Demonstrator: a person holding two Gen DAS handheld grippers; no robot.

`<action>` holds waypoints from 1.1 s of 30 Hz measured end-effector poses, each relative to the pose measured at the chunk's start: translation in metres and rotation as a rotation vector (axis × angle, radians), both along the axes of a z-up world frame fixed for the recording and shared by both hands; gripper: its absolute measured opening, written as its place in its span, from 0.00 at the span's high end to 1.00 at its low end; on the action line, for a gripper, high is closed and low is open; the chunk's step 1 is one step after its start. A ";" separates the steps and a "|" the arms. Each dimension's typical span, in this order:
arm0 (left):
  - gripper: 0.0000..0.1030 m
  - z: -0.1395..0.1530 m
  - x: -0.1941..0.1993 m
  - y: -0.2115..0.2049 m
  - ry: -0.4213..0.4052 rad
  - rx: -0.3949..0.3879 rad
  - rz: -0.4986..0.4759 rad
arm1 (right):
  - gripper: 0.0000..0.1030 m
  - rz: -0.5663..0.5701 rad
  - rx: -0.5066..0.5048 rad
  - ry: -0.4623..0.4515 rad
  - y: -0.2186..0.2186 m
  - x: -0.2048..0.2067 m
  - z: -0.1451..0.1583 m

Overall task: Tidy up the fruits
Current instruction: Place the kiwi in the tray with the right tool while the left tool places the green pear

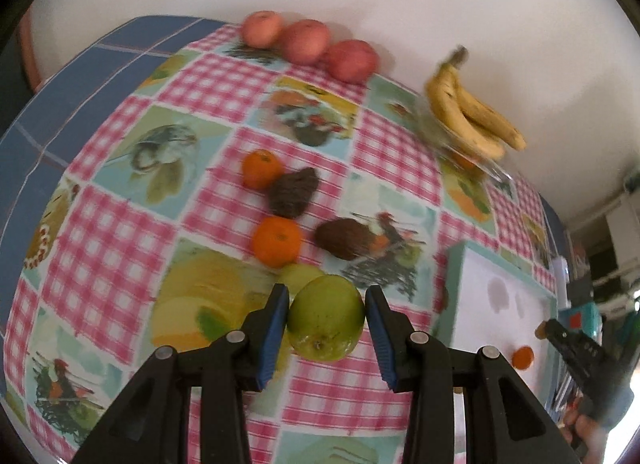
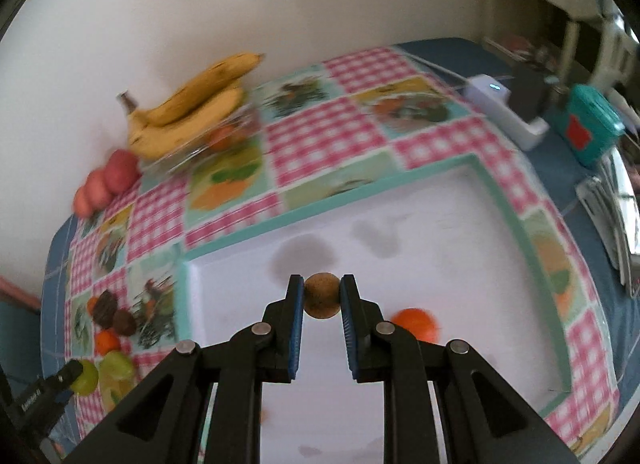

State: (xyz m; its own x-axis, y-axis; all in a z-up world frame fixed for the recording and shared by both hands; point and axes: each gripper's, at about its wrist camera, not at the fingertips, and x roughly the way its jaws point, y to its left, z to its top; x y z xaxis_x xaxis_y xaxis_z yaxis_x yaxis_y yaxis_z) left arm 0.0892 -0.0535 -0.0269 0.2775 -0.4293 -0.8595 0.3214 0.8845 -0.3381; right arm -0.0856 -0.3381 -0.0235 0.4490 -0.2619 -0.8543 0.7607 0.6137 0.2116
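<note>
Right gripper (image 2: 320, 300) pinches a small round brown fruit (image 2: 322, 295) above the white tray with a teal rim (image 2: 516, 220); I'd lower it gently and set it beside the orange mandarin (image 2: 416, 323) just right of the fingers, so it won't roll. Left gripper (image 1: 326, 318) clamps a smooth green apple (image 1: 326, 318) above the checked tabletop (image 1: 120, 232). Beyond it lie two mandarins (image 1: 276, 241), then three red apples (image 1: 306, 42) farthest off.

The left gripper (image 1: 326, 318) points steeply down, clamped on a green apple (image 1: 325, 318); the right gripper (image 2: 322, 296), angled alike, pinches a small brown fruit (image 2: 322, 295).
</note>
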 end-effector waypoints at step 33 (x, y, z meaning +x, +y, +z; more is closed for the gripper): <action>0.59 -0.029 -0.083 -0.156 -0.108 0.050 -0.450 | 0.81 -0.098 0.040 0.052 -0.049 -0.036 -0.037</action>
State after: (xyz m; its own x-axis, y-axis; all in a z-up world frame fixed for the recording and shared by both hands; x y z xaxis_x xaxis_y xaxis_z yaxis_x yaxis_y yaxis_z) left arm 0.0064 -0.2098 -0.0561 0.1620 -0.4863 -0.8587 0.7076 0.6638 -0.2424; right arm -0.1219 -0.3868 -0.0609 0.3777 -0.2676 -0.8864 0.8270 0.5280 0.1930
